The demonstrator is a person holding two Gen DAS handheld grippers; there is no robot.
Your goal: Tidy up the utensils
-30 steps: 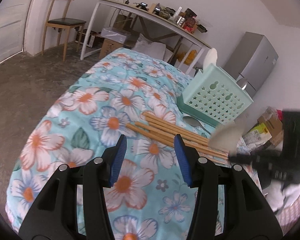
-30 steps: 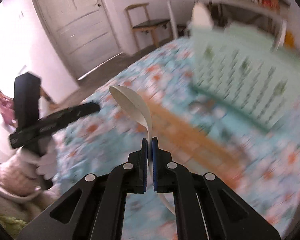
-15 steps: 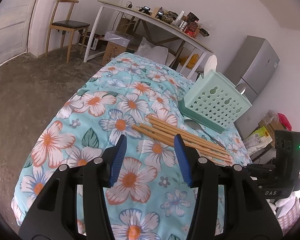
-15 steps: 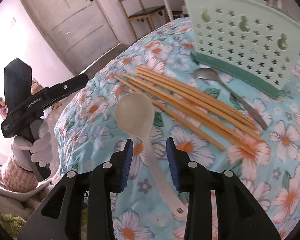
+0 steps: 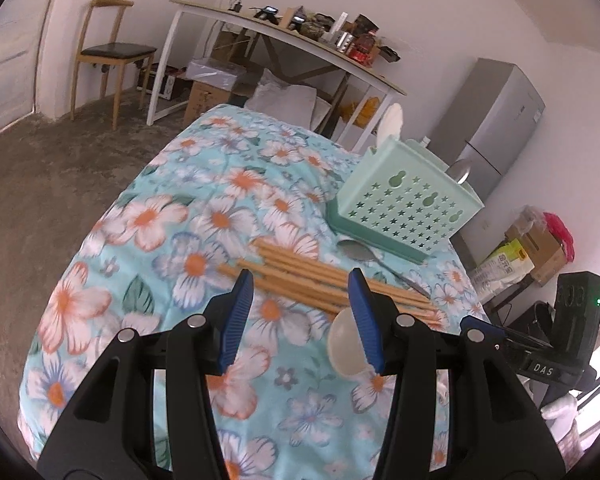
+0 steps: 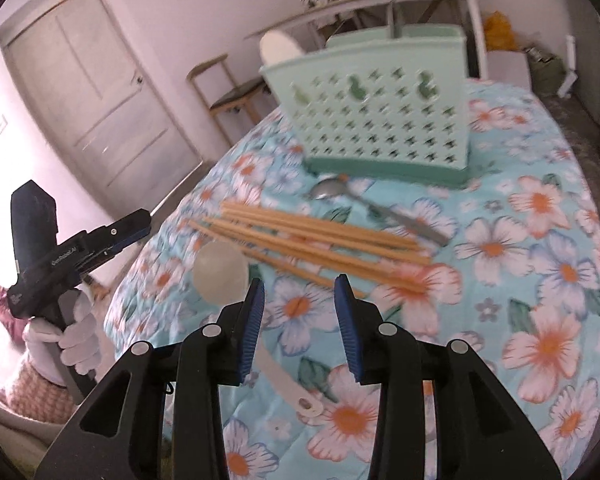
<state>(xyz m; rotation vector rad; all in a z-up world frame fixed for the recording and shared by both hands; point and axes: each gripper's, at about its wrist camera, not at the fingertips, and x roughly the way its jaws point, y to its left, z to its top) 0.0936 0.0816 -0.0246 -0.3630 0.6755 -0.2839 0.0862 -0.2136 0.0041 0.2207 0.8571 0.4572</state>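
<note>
White plastic spoon [image 6: 228, 280], translucent round bowl, flat handle with a hole at its end, lying loose on the flowered cloth [image 6: 540, 240] beside the wooden chopsticks [image 6: 320, 240]. Right gripper [image 6: 300, 308] just opened, nothing between its pads. Left gripper [image 5: 300, 316] half open, empty. Mint basket [image 6: 380, 112] beyond, metal spoon [image 6: 372, 208] before it.

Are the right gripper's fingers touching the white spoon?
Apart. The right wrist view shows the right gripper open, the white spoon lying on the cloth beside its fingers.
</note>
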